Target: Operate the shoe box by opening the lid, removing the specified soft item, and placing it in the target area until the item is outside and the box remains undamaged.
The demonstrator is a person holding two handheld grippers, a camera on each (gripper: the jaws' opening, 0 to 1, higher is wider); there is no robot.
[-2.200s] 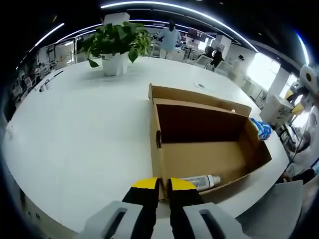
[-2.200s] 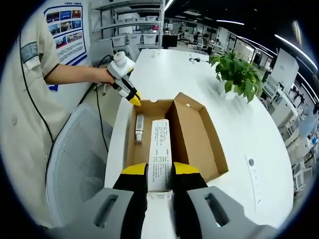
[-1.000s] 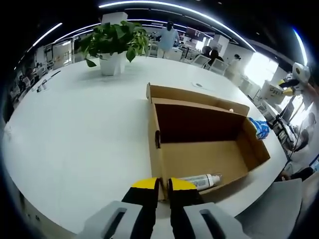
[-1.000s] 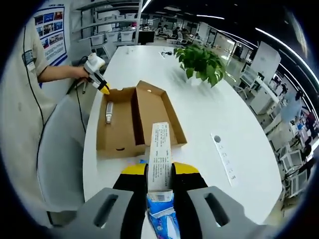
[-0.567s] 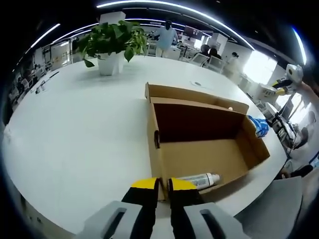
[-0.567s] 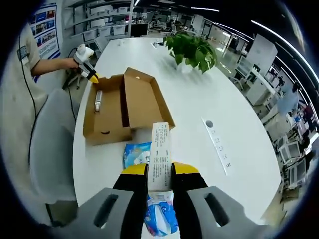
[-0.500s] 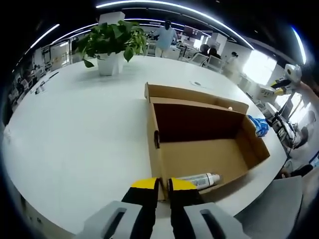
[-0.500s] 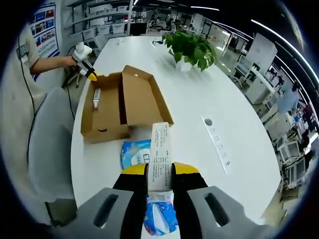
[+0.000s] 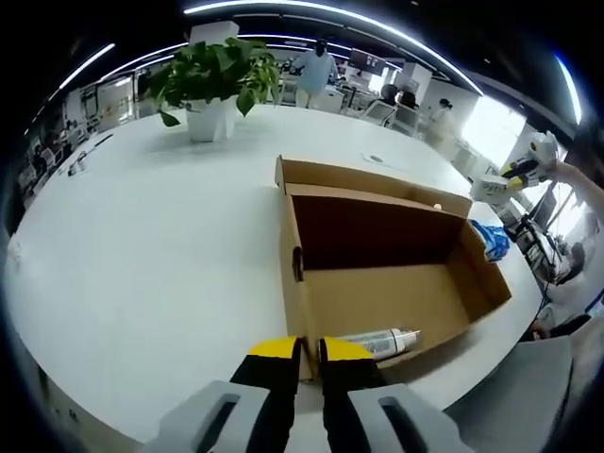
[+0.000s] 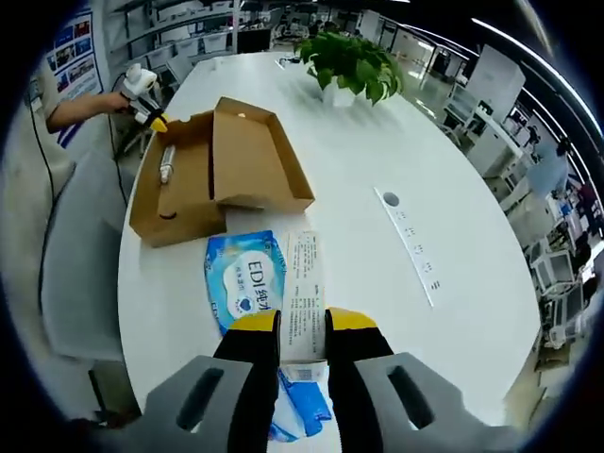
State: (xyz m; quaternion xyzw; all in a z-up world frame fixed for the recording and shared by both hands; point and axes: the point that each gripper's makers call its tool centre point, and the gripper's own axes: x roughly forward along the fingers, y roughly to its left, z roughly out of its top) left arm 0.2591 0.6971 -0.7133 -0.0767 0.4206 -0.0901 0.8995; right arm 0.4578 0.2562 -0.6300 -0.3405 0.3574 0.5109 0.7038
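Your right gripper (image 10: 302, 330) is clamped on the white printed end flap of a soft pack of wet wipes (image 10: 300, 283), held clear above the white table (image 10: 377, 142) beside the open shoe box (image 10: 212, 165). The pack looks light, limp and slick-skinned; it hangs below the jaws, so grip the sealed edge firmly, not the belly. A second blue wipes pack (image 10: 243, 278) lies on the table. Your left gripper (image 9: 310, 351) is nearly closed on the box's near wall (image 9: 293, 274).
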